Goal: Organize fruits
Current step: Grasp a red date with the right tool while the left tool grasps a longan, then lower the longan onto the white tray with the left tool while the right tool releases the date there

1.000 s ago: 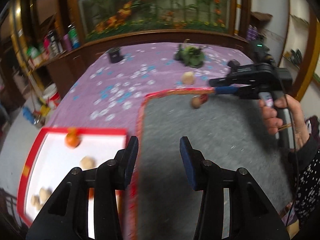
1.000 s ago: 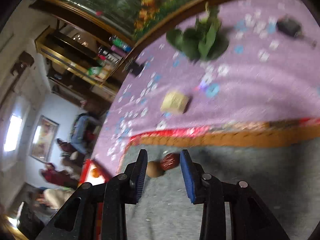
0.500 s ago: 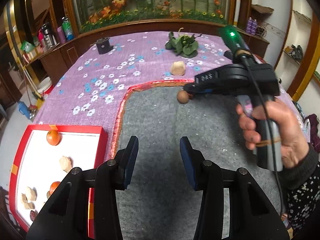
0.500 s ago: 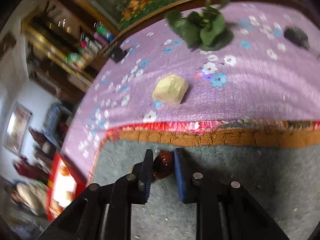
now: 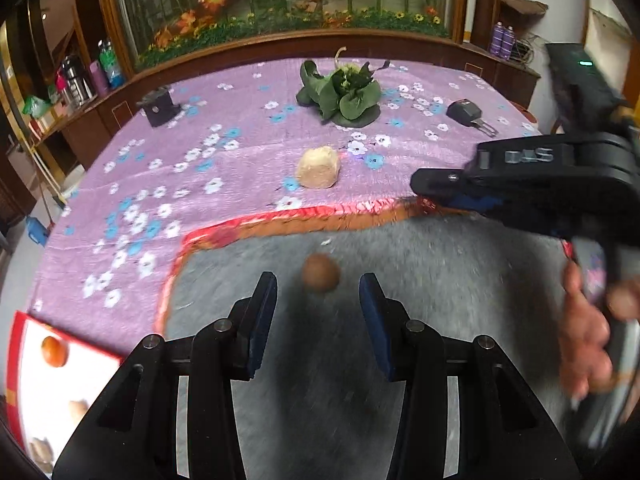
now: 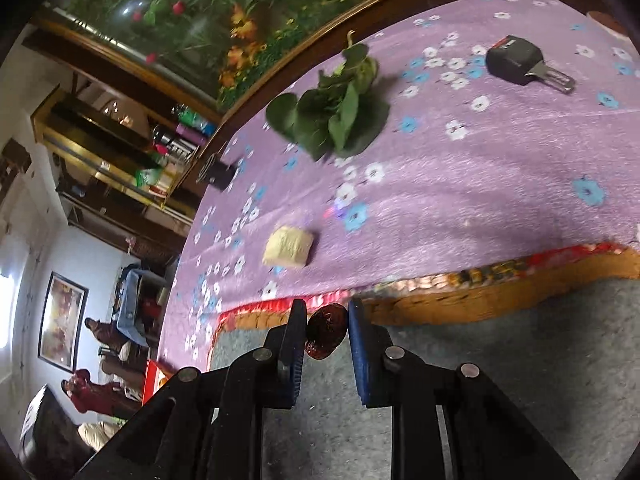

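Observation:
On the grey mat lies a round brown fruit, just ahead of my left gripper, which is open and does not touch it. My right gripper is shut on a dark red-brown fruit, held above the mat's red and orange border. From the left wrist view, that gripper's black body is at the right in a person's hand, and its fruit is hidden. A white tray with a red rim at the lower left holds an orange fruit and pale pieces.
A pale yellow lump and a green leafy bunch lie on the purple flowered cloth beyond the mat. A black box and a black key-like tool sit farther back. A wooden rail edges the far side.
My left gripper swung from over the tray to the brown fruit on the mat. My right gripper shut on the dark red fruit and carried it away to the right.

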Tool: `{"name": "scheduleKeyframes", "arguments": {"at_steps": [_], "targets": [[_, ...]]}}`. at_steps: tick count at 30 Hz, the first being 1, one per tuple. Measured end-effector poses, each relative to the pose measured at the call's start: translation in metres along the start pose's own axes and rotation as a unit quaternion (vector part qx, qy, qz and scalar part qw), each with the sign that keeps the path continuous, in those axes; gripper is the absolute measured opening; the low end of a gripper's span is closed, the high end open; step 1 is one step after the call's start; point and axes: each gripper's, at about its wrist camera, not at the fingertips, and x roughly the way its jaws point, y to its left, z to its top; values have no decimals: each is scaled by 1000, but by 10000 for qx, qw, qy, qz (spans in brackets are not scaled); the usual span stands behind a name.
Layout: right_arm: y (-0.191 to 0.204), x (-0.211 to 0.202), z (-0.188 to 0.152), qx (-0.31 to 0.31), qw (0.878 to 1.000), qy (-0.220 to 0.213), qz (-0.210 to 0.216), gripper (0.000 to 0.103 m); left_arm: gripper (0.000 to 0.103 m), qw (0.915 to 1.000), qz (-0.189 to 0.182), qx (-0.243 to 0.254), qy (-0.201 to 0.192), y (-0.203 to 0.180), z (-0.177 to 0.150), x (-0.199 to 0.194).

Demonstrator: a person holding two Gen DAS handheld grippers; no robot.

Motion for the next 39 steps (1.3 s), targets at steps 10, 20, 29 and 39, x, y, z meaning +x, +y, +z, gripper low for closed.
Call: {"name": "scheduleKeyframes", "arguments": {"at_steps": [10,20,29,39], "targets": [[1,2,0,42,9999,45,144,20,23,9996,81,-236,100,1,1,40],[21,6,-4,-284,9986,-12,450,20,23,9990,106,-263,-339,12,-10,6],[53,13,-26,-692,9921,74,1044,20,23,9891,422,-745,-1195,67,-57,-107],[129,31,-93,-1288,9803,467,1424,20,23,9702,1237,-1470,-1478,170,-129,-183]]}}
